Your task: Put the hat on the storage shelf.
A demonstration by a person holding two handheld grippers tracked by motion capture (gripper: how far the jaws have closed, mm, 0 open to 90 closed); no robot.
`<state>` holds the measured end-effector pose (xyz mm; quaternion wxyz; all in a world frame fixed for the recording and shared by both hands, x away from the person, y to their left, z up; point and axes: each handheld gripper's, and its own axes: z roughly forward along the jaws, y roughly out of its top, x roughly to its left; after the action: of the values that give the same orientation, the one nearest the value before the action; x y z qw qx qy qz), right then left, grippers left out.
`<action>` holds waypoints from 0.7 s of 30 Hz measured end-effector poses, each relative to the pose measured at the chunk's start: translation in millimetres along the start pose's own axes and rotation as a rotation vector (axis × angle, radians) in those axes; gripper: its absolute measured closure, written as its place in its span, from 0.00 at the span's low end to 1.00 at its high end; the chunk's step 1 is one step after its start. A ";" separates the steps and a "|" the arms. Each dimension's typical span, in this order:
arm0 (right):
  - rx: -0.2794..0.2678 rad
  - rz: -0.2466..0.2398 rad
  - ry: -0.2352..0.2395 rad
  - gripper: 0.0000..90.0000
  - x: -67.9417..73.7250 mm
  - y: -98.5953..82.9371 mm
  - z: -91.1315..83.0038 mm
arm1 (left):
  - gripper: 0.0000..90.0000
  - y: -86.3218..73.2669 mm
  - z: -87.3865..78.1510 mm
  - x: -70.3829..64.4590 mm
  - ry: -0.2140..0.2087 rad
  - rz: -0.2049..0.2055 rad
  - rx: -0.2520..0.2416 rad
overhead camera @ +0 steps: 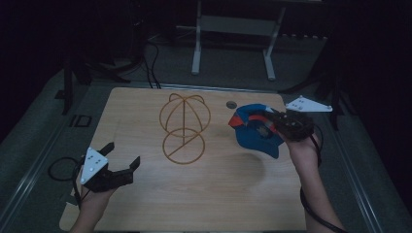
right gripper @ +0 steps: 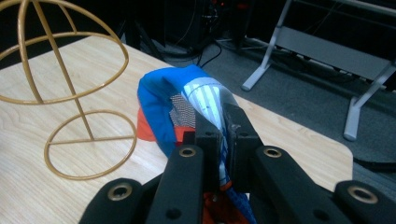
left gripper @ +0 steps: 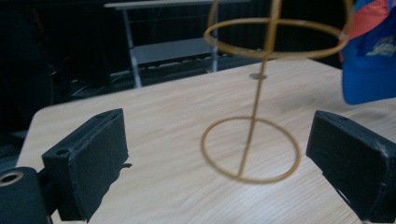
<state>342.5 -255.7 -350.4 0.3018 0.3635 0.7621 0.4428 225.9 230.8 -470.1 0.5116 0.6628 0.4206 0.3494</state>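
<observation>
No brand or writing could be read anywhere: the blue cap carried a pale yellow mark on its blue panel in the left gripper view, too blurred to make out, and a white striped panel with a patch of dark mesh in the right gripper view.

Your right gripper had its jaws pressed together on a fold of that cap, pinching the white striped fabric between them. In the high view you held the cap at the right side of the table, near the far edge, with its orange-red part turned toward the wire stand. A broad soft shadow lay on the wood beneath and in front of the cap.

Your left gripper sat at the near left part of the table with its jaws spread wide and nothing between them. Its grey three-cornered plate faced up, and its cable looped off the left edge.

The gold wire stand stood upright near the middle of the table, a flat ring at its base, a slim stem and a rounded wire dome on top. It was well apart from both grippers.

The table was pale wood grain with rounded corners and a small round hole near the far edge. The room was dim. Grey carpet lay beyond the table, with a light grey metal frame on two legs, dark cables on the floor, and black tripod legs at the left.
</observation>
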 end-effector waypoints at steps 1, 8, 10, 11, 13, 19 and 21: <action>-0.004 0.003 0.003 0.95 -0.3 0.7 -1.7 | 0.06 5.4 2.1 -2.7 -0.017 0.002 -0.008; -0.032 0.030 0.034 0.95 -0.5 2.8 -11.5 | 0.06 42.2 19.3 -29.1 -0.108 0.052 -0.021; -0.048 0.039 0.049 0.95 0.6 2.8 -15.7 | 0.06 51.2 24.4 -36.9 -0.142 0.057 -0.023; -0.051 0.037 0.048 0.95 1.5 2.9 -17.1 | 0.06 55.4 26.7 -40.4 -0.156 0.056 -0.027; -0.062 0.031 0.053 0.95 4.3 2.9 -20.8 | 0.07 63.3 32.1 -48.0 -0.173 0.061 -0.033; -0.070 0.003 0.060 0.95 10.8 5.5 -26.6 | 0.07 87.5 48.8 -69.4 -0.221 0.111 -0.032; -0.075 0.001 0.062 0.95 11.6 5.8 -28.6 | 0.08 94.5 54.7 -76.3 -0.235 0.125 -0.030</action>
<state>315.3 -257.2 -334.6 0.2913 0.3386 0.7536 0.4822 263.0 128.4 -393.4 0.5444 0.7163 0.3106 0.3067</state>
